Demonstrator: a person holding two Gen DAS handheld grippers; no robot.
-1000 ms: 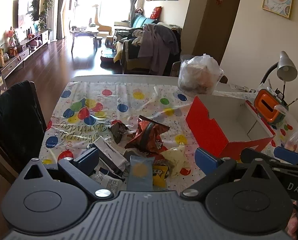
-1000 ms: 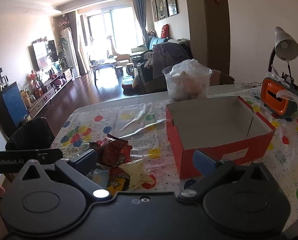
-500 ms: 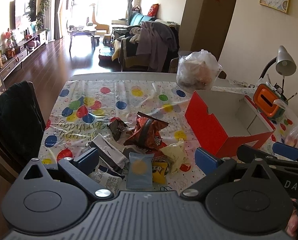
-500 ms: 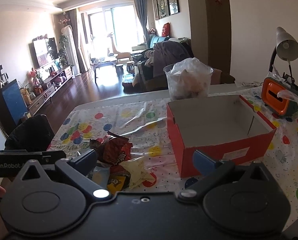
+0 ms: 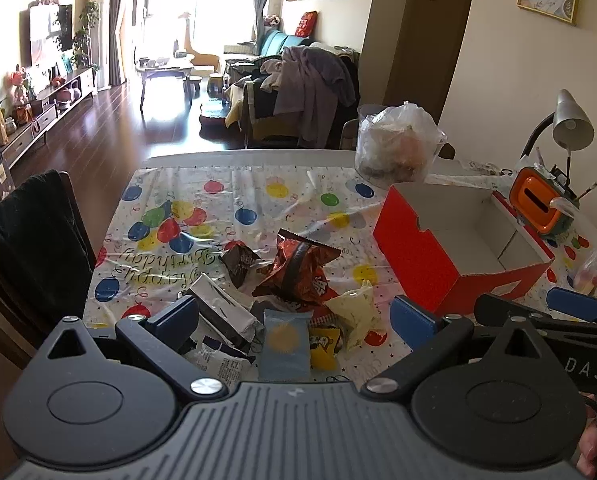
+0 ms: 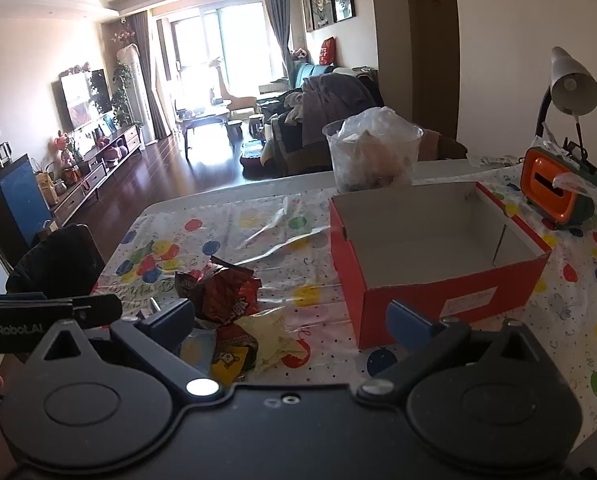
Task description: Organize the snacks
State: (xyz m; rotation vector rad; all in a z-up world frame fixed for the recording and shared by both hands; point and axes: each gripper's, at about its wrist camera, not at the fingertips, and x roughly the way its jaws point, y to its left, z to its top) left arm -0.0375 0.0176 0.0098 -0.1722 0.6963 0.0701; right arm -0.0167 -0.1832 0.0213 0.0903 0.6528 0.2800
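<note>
Several snack packets lie in a heap on the balloon-print tablecloth: a crumpled red chip bag (image 5: 298, 270), a dark brown packet (image 5: 238, 260), a white-and-black bar (image 5: 224, 312), a pale blue packet (image 5: 284, 344), a yellow packet (image 5: 324, 346) and a cream packet (image 5: 354, 314). To their right stands an open red box (image 5: 418, 256) with a white, empty inside. My left gripper (image 5: 294, 320) hovers open above the heap's near side, holding nothing. My right gripper (image 6: 290, 320) is open too, between the red chip bag (image 6: 226, 296) and the red box (image 6: 438, 304).
A clear tub lined with a plastic bag (image 5: 398, 148) stands behind the box. An orange-and-green holder (image 5: 538, 204) and a grey desk lamp (image 5: 570, 124) sit at the right. A chair draped in black cloth (image 5: 30, 240) is at the table's left edge.
Both grippers have drawn back and lifted slightly, so more of the tablecloth and heap shows. Nothing on the table has moved.
</note>
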